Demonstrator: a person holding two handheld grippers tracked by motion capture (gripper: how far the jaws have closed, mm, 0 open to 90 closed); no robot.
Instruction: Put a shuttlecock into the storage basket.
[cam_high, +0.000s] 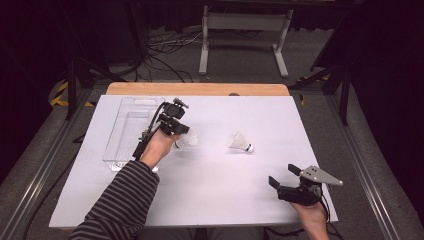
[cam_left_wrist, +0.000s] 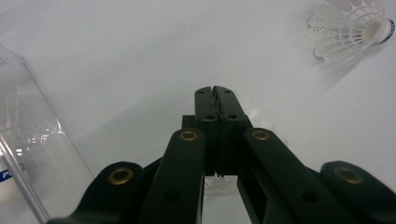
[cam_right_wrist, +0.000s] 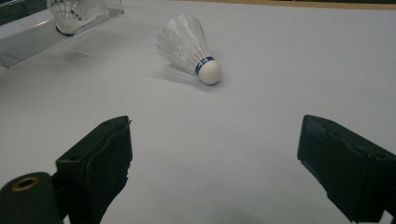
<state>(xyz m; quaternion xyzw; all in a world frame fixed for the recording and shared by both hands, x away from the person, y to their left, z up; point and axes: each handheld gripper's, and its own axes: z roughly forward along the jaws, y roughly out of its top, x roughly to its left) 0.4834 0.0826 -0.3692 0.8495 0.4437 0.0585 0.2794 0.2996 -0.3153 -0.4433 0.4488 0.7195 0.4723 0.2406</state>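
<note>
Black claw (cam_left_wrist: 214, 100) pinches feathery shuttlecock (cam_left_wrist: 254, 116).

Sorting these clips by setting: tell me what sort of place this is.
Probably a lab or studio set up for recording handling tasks, not a home. A white-covered table stands on grey carpet amid dark surroundings, loose cables run over the floor behind it, and a white equipment stand rises beyond.

Left claw (cam_high: 186, 136) seemingly grips one shuttlecock (cam_high: 188, 140); another shuttlecock (cam_high: 241, 142) lies apart on the table (cam_high: 225, 200).
</note>
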